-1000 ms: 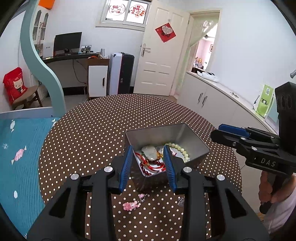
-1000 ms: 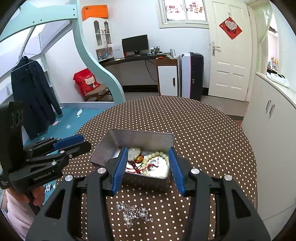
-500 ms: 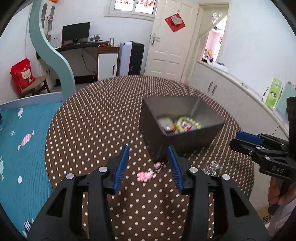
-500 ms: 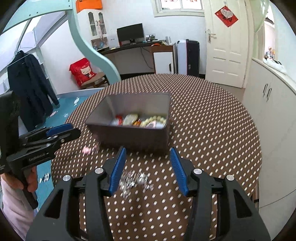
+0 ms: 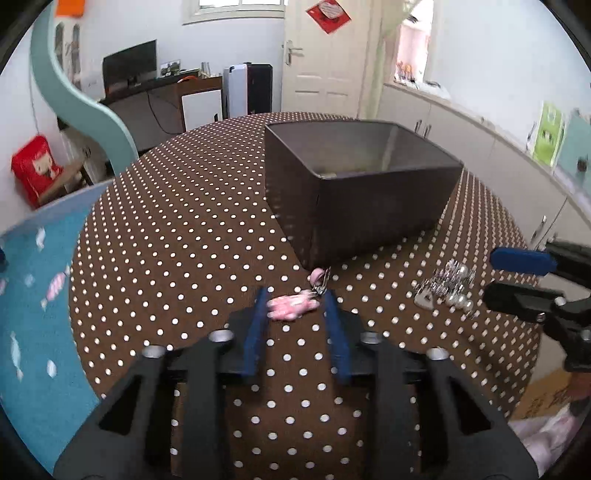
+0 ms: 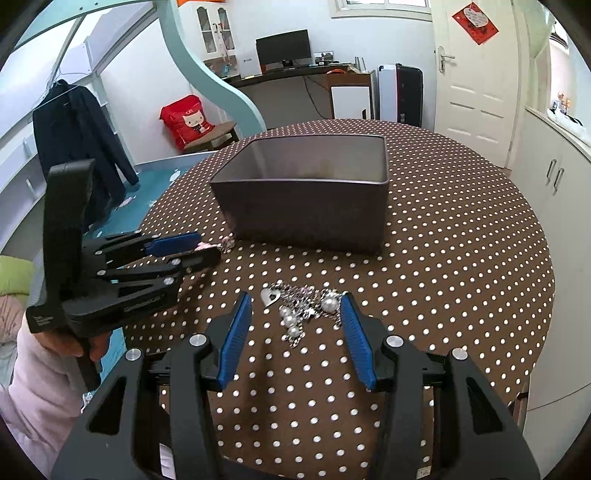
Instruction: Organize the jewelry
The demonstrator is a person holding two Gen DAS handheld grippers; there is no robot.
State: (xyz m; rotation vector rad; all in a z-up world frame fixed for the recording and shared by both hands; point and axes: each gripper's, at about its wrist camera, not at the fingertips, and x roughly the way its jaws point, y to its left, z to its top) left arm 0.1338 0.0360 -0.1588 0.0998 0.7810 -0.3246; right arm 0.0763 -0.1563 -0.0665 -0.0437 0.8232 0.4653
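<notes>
I was looking into a home bedroom. A teal curved bunk-bed frame (image 6: 207, 70) rose at the left, with a dark coat (image 6: 85, 129) hanging under it and a candy-print blue bedsheet (image 5: 33, 295) below. Against the far wall stood a desk with a monitor (image 6: 282, 46), a suitcase (image 6: 408, 94) and a white panelled door (image 6: 472, 74) bearing a red decoration (image 6: 474, 18). White cabinets (image 6: 554, 177) lined the right wall. A round counter (image 6: 461, 240) in a polka-dot cloth filled the foreground.
</notes>
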